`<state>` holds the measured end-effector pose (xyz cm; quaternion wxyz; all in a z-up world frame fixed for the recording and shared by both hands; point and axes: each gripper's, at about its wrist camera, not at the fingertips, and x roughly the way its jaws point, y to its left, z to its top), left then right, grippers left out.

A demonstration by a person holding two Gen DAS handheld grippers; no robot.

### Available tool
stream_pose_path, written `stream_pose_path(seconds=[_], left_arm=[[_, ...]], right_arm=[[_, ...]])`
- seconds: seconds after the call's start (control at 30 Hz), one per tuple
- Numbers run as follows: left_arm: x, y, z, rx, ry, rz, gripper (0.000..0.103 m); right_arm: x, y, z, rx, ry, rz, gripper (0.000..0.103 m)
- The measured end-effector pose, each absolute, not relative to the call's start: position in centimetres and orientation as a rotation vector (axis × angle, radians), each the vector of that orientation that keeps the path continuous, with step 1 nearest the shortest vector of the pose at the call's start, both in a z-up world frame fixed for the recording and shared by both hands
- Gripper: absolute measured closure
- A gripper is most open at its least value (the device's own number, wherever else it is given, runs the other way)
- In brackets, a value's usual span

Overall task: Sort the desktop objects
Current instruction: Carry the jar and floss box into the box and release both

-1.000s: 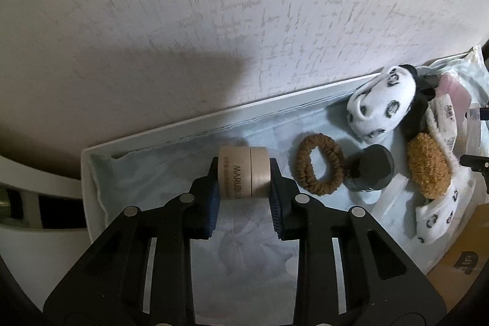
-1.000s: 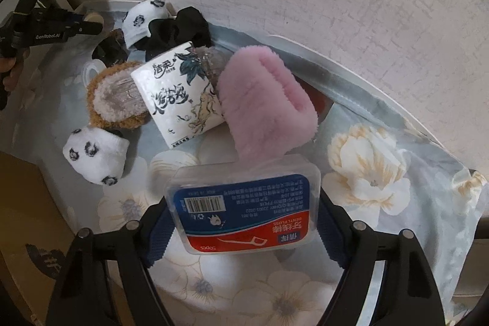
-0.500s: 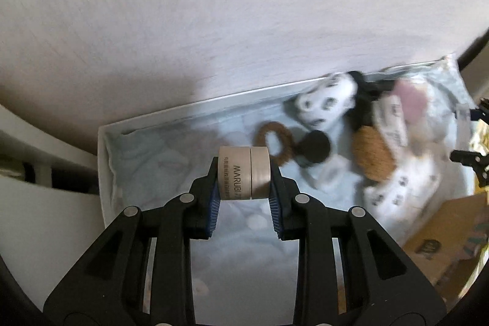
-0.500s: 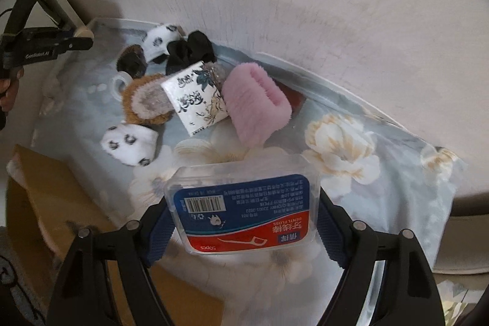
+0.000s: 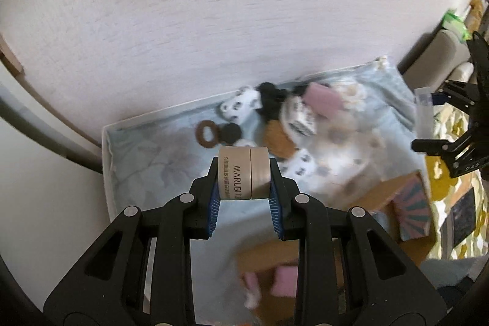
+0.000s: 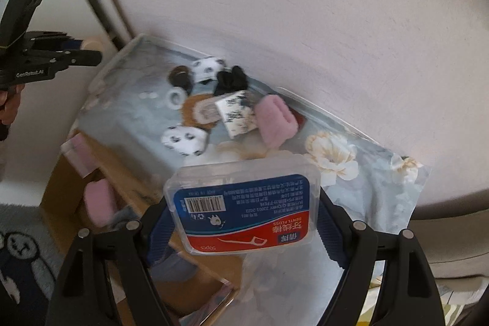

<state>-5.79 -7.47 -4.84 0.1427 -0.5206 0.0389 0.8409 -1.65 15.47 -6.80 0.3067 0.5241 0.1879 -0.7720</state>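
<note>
Rising higher, jar (image 5: 244,173) still clamped.

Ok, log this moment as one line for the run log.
left gripper: shut on jar | right gripper: shut on floss box | both above cloth | box below

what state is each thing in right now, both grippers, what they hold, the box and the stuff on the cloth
left gripper: shut on the beige jar
beige jar: held on its side, lifted off the cloth
right gripper: shut on the floss box
floss box: closed, held in the air, label upside down
cardboard box: open
tissue pack: lying on the floral cloth
pink fluffy item: lying beside the tissue pack
</note>
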Motion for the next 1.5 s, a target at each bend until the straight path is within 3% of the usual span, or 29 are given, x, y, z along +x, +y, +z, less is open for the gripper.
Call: stream_pose_path(seconds=[0.27,0.6,1.13,1.2,1.23,1.27,1.3,1.37,1.5], left_arm=[[-1.6,-4.2,-4.9,-1.501,0.144,2.344,0.078],[4.3,-0.7,-10.5,-1.648,0.21,2.193,0.078],[7.0,1.0,-14.1,-1.773,0.252,2.118,0.077],[7.0,1.2,-14.4,-1.796,0.259,2.111,0.072],[7.1,1.4,-14.5,-1.805,0.274,2.116,0.053],[7.2,1.5,-14.5,-1.803,0.299,2.128,0.014],[7.3,1.7,-14.3,-1.785,0.317,2.151,0.0],[7.5,1.8,-13.9,-1.751,0.319,2.169,0.0],[7.2,2.1,-13.5,-1.734,0.354,2.193,0.0]], right_arm=[[2.5,12.9,-6.0,1.301,0.534,-1.927,0.024],[8.9,10.7,-9.6,1.313,0.645,-1.752,0.024],[10.7,11.0,-13.1,1.453,0.602,-1.654,0.024],[10.6,11.0,-13.6,1.493,0.584,-1.632,0.023],[10.6,11.1,-13.8,1.514,0.571,-1.62,0.022],[10.6,11.1,-14.0,1.529,0.558,-1.613,0.019],[10.7,11.2,-14.0,1.526,0.539,-1.614,0.017],[10.9,11.4,-13.8,1.515,0.502,-1.613,0.0],[10.8,11.7,-13.4,1.513,0.465,-1.628,0.0]])
